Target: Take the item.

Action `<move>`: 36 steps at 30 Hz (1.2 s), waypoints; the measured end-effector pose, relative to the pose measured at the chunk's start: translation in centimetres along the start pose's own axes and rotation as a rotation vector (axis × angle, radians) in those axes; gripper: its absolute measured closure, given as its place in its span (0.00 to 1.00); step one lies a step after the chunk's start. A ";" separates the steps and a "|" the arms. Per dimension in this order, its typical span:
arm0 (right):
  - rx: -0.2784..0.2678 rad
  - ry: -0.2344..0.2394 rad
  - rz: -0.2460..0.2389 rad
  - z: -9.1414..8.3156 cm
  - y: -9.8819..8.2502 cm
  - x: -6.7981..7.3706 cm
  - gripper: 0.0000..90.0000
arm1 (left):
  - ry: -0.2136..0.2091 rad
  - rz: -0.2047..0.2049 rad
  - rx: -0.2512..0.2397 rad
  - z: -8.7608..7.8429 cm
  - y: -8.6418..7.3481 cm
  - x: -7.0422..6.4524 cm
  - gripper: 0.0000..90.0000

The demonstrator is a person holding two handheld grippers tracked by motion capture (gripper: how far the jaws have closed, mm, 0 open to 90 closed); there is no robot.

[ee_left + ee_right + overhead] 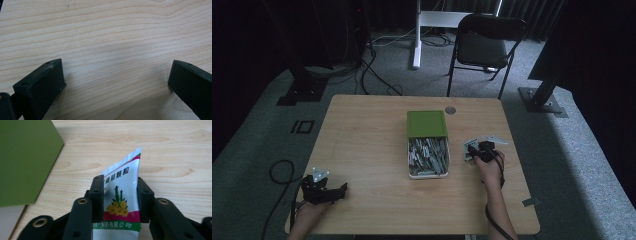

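At the near left corner of the wooden table [362, 125], my left gripper [324, 190] rests low over bare wood, its jaws spread wide with nothing between them. Farther in on the right, my right gripper [120, 195] sits over a white sachet [122, 195] printed with yellow flowers, a magenta band and a green strip; the packet lies flat on the table between the two black jaws, which stand narrowly apart on either side of it, and I cannot tell whether the pads press its edges. In the high view that right gripper and the sachet [471, 149] lie just to the right of an open white box [428, 159] packed with many similar packets. The box's green lid [426, 123] lies at its far end, touching it. Beyond the lid, near the table's far edge, sits a small round grey disc [450, 110]. Past the table, a black folding chair [482, 47] stands on the grey carpet.
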State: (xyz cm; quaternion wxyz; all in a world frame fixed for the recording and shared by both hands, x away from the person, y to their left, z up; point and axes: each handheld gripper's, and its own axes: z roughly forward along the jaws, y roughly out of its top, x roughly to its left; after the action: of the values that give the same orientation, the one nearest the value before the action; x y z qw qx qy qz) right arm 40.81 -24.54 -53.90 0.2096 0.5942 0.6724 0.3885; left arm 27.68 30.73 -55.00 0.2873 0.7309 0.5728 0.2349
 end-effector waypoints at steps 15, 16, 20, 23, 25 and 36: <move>0.032 -0.029 0.007 -1.1 -1.0 -2.1 0.44 | 0.000 -0.001 0.000 0.0 0.0 0.0 0.01; 0.033 -0.024 0.005 -1.3 -1.0 -2.2 0.43 | 0.000 -0.001 0.000 0.0 0.0 0.0 0.01; 0.032 -0.029 -0.005 -1.8 -1.2 -2.3 0.40 | 0.000 -0.001 0.000 0.0 0.0 0.0 0.01; 0.030 -0.038 -0.010 -2.2 -1.3 -2.5 0.38 | 0.000 0.000 0.000 0.0 0.0 0.0 0.01; 0.021 -0.032 0.005 -2.5 -1.6 -2.7 0.34 | 0.000 0.000 0.000 0.0 0.0 0.0 0.01; -0.007 -0.068 0.046 -4.9 -2.9 -4.0 0.25 | 0.000 -0.001 -0.001 0.0 0.0 0.0 0.01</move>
State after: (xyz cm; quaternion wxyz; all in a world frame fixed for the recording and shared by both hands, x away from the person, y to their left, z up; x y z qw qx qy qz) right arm 36.14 -29.66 -53.88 0.2258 0.6215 0.6496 0.3751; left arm 27.68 30.73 -55.02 0.2879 0.7305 0.5729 0.2352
